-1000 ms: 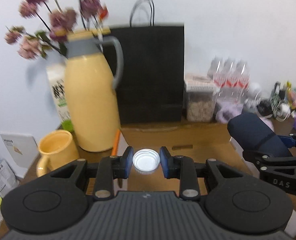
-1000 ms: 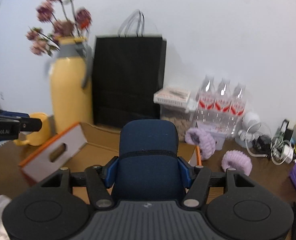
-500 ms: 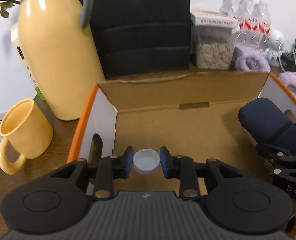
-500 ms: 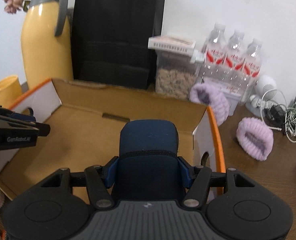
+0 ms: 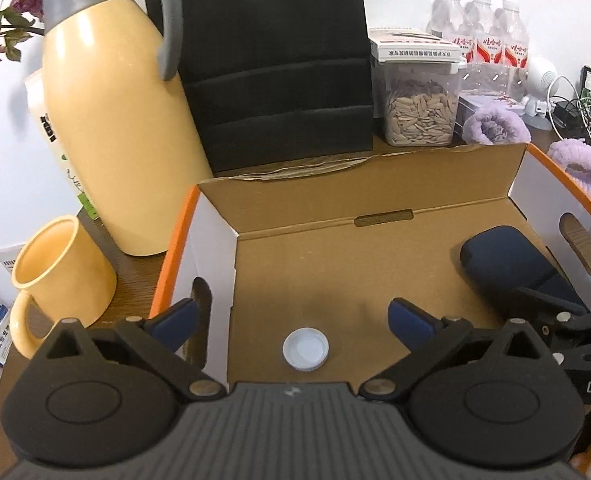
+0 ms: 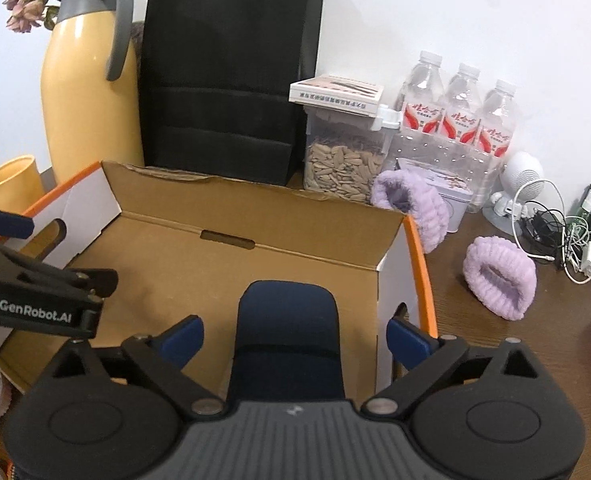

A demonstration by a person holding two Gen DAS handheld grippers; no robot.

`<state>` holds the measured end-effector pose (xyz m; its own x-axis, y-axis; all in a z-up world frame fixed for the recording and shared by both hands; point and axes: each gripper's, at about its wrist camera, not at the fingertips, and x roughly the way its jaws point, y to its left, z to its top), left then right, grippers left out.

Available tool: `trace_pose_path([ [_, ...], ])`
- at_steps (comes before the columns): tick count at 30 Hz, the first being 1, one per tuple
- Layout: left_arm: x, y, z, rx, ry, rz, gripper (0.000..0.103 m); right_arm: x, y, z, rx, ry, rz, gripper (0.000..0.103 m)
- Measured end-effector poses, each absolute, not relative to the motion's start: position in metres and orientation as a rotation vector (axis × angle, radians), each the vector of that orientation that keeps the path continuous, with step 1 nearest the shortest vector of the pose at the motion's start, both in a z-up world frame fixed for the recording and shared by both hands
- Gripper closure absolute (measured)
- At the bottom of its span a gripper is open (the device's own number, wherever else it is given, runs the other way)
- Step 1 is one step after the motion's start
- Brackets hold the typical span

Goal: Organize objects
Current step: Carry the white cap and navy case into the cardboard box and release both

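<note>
Releasing items into cardboard box (image 5: 375, 200).
Both jaws are opening: bottle cap (image 5: 306, 349) and navy case (image 6: 287, 336) are let go; withdrawal is needed next.

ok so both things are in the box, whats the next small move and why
Probably lift both grippers straight up out of the box. The left gripper is opening, and the white cap lies on the floor between its fingers, untouched. The right gripper is opening too, pads clear of the dark blue case. Backing out sideways might knock either one.
</note>
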<state>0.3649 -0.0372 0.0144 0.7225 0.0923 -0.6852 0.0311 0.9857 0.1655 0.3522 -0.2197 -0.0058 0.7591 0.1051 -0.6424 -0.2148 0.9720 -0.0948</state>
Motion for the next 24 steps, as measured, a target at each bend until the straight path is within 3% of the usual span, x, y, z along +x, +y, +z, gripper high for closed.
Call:
trace_pose_path([
  [24, 0.237, -0.002, 0.069, 0.022, 0.574, 0.002, 0.000, 0.212, -0.246, 0.053, -0.159, 0.450, 0.215, 0.000],
])
